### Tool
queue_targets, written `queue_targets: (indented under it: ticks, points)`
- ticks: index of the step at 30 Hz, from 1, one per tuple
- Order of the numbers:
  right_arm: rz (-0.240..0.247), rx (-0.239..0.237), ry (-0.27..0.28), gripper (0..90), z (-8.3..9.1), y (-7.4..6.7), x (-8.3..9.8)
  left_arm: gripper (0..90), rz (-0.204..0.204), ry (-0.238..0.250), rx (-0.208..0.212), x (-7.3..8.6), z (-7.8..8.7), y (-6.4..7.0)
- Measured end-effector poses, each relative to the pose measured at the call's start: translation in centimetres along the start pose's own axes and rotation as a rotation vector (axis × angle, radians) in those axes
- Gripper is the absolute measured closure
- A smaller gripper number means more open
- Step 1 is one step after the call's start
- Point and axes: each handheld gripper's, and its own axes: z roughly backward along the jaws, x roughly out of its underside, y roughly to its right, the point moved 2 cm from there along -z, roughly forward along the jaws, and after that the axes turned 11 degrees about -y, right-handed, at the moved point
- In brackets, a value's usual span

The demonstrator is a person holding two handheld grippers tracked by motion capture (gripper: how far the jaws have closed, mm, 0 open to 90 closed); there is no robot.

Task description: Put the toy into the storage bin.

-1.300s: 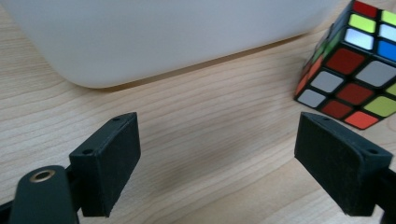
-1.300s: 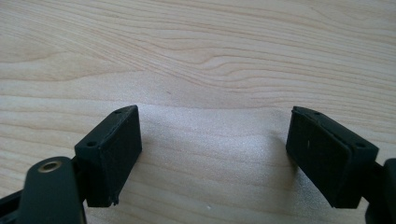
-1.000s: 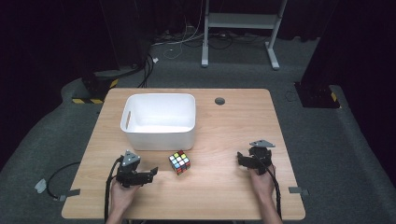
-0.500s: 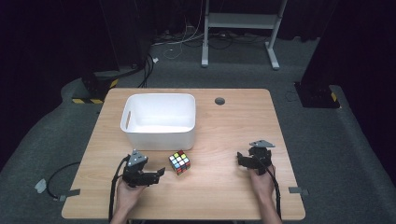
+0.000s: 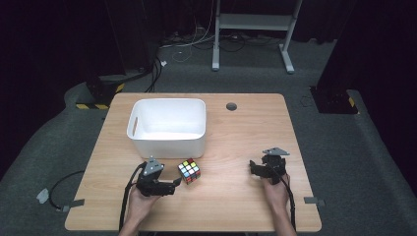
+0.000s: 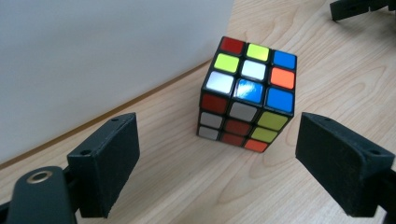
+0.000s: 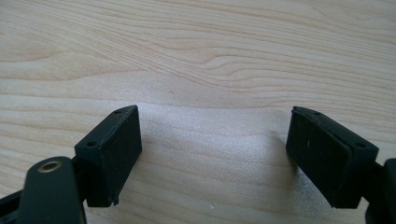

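Note:
A scrambled Rubik's cube [image 5: 189,170] rests on the wooden table [image 5: 236,137] just in front of a white bin [image 5: 167,125]. My left gripper [image 5: 173,185] sits low at the cube's near left, open, pointing at it. In the left gripper view the cube [image 6: 248,93] lies just ahead of the two spread jaws, untouched, with the bin wall [image 6: 93,60] behind it. My right gripper [image 5: 254,167] rests open at the table's right front. In the right gripper view its jaws stand wide apart over bare wood [image 7: 210,70].
The white bin is empty and stands left of centre. A round cable hole [image 5: 231,106] sits near the table's far edge. Cables [image 5: 59,189] trail off the table's left side onto the grey floor. The other gripper's jaw tips [image 6: 359,9] show beyond the cube.
My left gripper has slid right and forward toward the cube, closing the gap to it. The right gripper and the cube have stayed put.

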Motion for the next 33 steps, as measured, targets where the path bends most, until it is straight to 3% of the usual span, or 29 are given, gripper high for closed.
queue_targets:
  ticks: [3, 14, 21, 33]
  points:
    - [0.0, 0.0, 0.0, 18.1, 0.0, 0.0, 0.0, 13.7, -0.015, -0.003, -0.012, -0.3, -0.2, 0.2]
    - [-0.003, 0.0, -0.001, 18.1, 0.0, 0.0, 0.0, 13.7, -0.026, 0.002, 0.03, -1.1, -1.2, 0.9]
    - [0.003, -0.001, 0.001, 18.1, 0.0, 0.0, 0.0, 13.7, -0.053, 0.003, 0.023, -1.8, -2.2, 1.2]
    - [0.004, -0.001, 0.0, 18.1, 0.0, -0.1, 0.0, 14.2, -0.055, -0.015, 0.029, -2.6, -3.6, 1.7]
